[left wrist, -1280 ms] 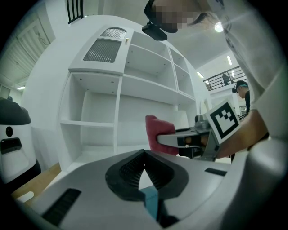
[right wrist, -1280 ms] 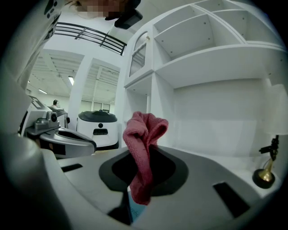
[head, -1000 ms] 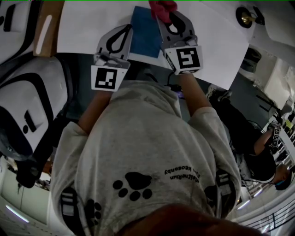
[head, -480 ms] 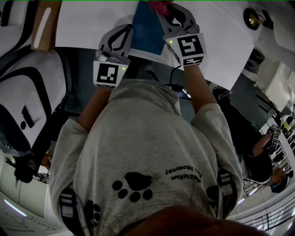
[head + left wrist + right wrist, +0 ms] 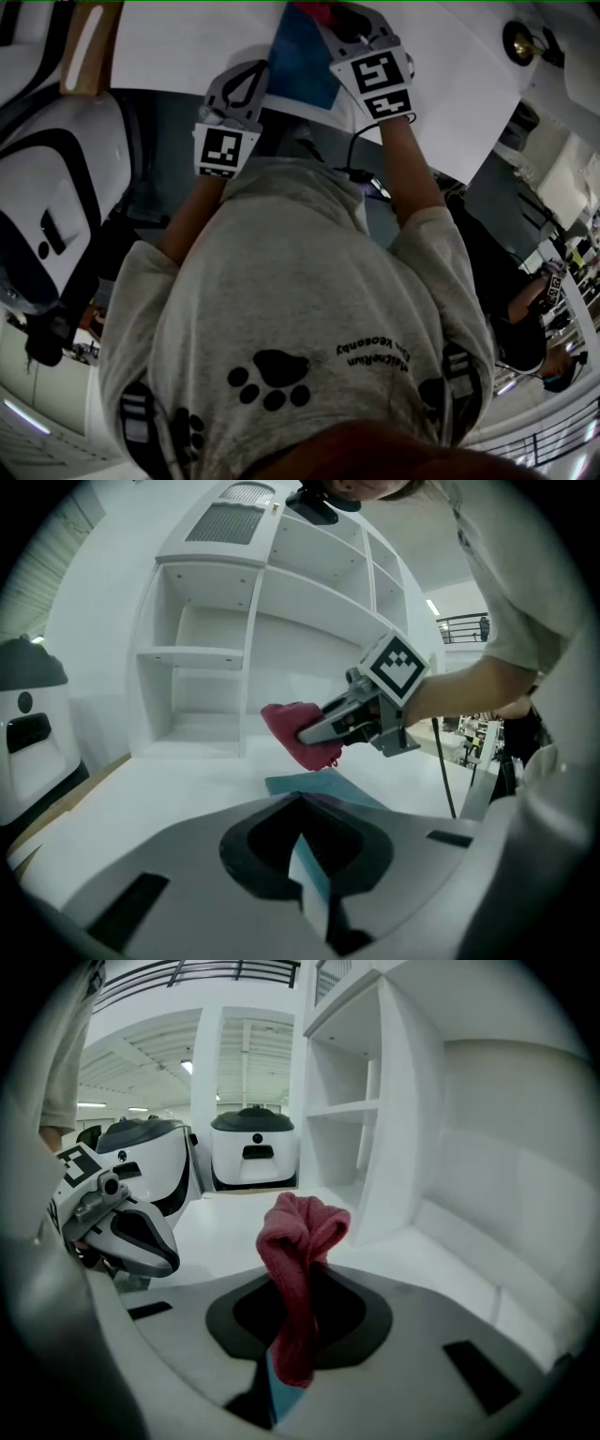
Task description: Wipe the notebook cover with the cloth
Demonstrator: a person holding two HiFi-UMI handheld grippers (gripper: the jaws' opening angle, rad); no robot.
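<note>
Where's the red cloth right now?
The cloth is clamped in the right gripper's jaws, over the blue notebook, top centre in the head view.

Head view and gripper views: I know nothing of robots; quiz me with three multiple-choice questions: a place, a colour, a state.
1. Where does the notebook lie? A on the white table; B on a shelf; C on the floor.
2. What colour is the cloth? A green; B red; C yellow.
3. The jaws of the right gripper are: A open and empty; B shut on the cloth; C shut on a pen.
1 A: its blue cover lies on the table. 2 B: plainly red. 3 B: the cloth is pinched between them.
</note>
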